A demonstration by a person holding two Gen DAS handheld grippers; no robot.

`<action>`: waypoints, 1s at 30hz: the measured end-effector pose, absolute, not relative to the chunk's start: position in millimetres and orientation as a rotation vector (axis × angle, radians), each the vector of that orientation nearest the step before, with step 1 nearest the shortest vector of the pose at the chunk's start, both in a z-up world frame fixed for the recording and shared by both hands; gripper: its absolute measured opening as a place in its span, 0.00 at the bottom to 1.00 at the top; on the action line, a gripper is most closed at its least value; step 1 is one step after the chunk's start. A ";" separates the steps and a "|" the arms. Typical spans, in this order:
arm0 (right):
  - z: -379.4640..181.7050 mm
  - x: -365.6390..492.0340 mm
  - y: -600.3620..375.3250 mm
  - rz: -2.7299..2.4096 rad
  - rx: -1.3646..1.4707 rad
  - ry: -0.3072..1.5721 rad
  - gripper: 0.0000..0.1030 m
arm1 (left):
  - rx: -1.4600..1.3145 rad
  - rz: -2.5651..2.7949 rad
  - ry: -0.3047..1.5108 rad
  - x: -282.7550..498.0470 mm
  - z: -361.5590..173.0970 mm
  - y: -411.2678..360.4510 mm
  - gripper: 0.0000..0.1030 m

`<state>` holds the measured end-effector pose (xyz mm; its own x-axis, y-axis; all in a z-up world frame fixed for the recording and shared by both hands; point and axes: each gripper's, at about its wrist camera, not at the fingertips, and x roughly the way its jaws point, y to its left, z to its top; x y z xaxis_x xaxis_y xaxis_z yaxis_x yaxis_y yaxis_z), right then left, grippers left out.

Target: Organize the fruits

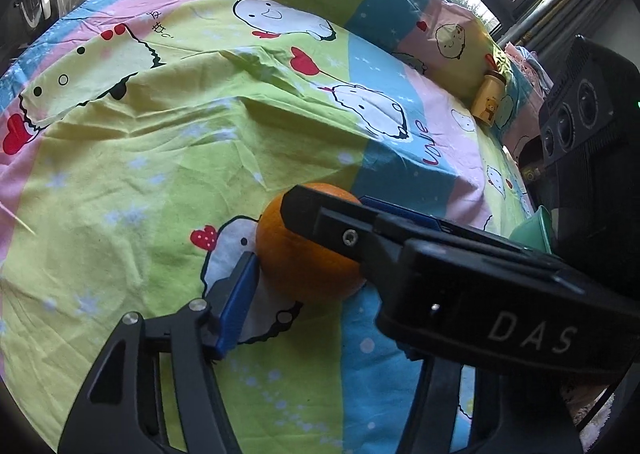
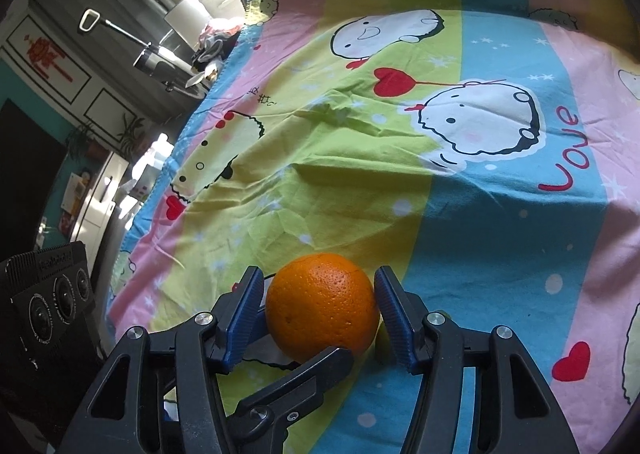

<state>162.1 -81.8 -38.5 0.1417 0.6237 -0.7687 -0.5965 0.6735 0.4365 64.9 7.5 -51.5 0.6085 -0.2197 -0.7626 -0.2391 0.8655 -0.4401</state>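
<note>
One orange (image 1: 304,274) lies on the cartoon-print bed sheet (image 1: 160,174), and both grippers are around it. My left gripper (image 1: 308,266) has its left blue pad (image 1: 238,294) against the fruit's left side. Its other finger is hidden in that view behind the right gripper's black finger (image 1: 320,226), which crosses the top of the orange. In the right wrist view my right gripper (image 2: 320,306) presses both blue pads on the sides of the orange (image 2: 320,310). There the left gripper's black finger (image 2: 316,370) touches the fruit's near underside.
A small yellow jar with a bear picture (image 1: 489,98) stands by the pillow at the far right. A green bowl rim (image 1: 532,230) shows behind the right gripper. A black camera box (image 1: 580,126) stands beside the bed. Cluttered furniture (image 2: 152,54) lines the far side.
</note>
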 end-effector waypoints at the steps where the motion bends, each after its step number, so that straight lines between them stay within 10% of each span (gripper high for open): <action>1: -39.1 161.4 -81.1 0.879 0.020 1.122 0.59 | -0.542 0.011 0.926 64.8 -51.1 7.3 0.57; 30: 55.0 130.8 -206.4 0.710 0.214 0.841 0.57 | -0.283 -0.184 0.755 63.9 53.1 -101.0 0.56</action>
